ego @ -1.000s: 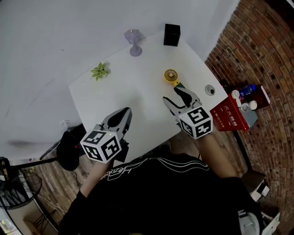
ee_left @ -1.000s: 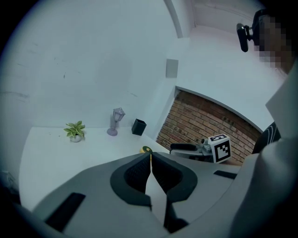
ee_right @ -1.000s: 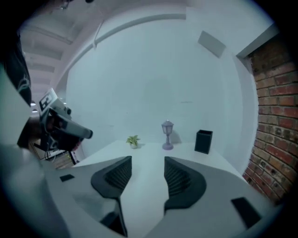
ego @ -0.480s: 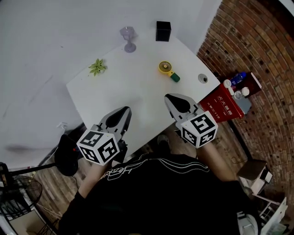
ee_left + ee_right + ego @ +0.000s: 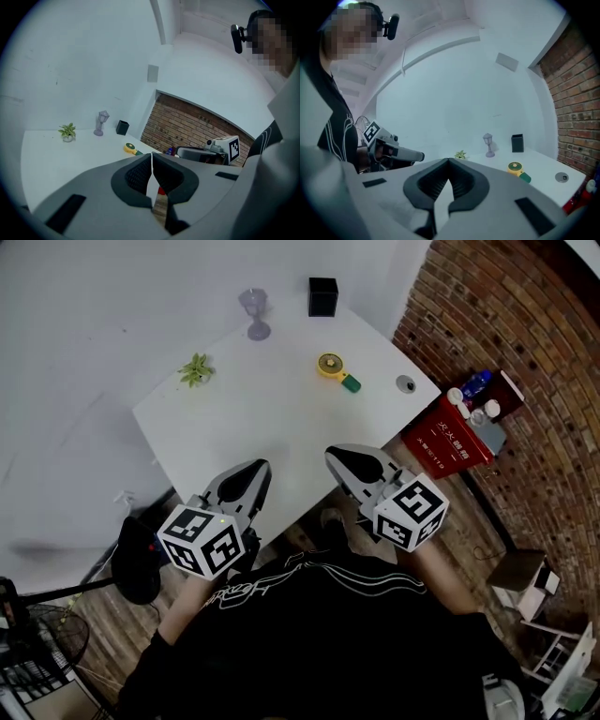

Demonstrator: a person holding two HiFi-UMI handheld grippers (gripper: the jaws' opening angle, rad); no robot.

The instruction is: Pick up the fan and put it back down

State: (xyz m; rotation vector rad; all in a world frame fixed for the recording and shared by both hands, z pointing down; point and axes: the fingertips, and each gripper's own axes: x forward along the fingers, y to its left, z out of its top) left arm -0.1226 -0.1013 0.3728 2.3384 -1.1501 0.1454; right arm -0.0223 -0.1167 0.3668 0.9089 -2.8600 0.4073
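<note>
1. Soft, even light is filling the room, leaving the white rectangular tabletop (image 5: 244,418) bright without glare.
2. The small lilac lamp-shaped ornament (image 5: 254,313) is casting only a faint shadow.
3. The small yellow round fan with a green handle (image 5: 331,366) is showing crisp in the head view.
4. Both gripper views are bending strongly and darkening to black at their edges.

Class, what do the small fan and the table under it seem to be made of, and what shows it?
Fan: probably plastic; smooth, uniform yellow head, green handle. Table: white, matte, even top, likely laminated or painted board; the core cannot be told.
</note>
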